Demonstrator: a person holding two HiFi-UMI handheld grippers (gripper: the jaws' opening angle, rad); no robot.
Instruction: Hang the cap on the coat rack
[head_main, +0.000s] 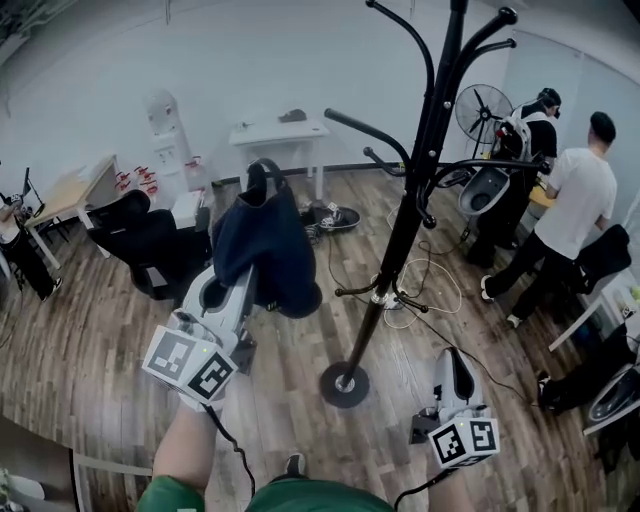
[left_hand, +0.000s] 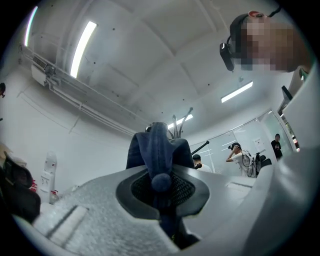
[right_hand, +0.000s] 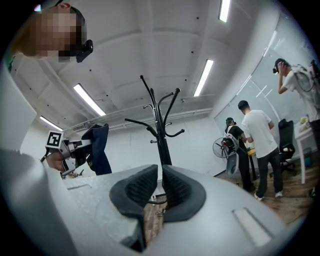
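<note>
Left gripper (head_main: 250, 282) is closest in, down at the bottom of the head view, and it's got the cap (head_main: 268, 240) pinched tight. Its jaws are clamped right down on the dark blue fabric, with the little top button sitting between the pads. So the cap is dangling in mid-air, off to the left of the coat rack (head_main: 415, 200) and clearly apart from it. Looks to me like the carry-over step: cap picked up, not hung yet. Next move, I reckon, is to lift it higher and swing it right until the hollow of the cap drops over a hook (head_main: 362, 127), probably that arm poking out toward it, and only then let go. Right gripper (head_main: 455, 365) hangs low near the rack's base, jaws all but together, nothing in them.
</note>
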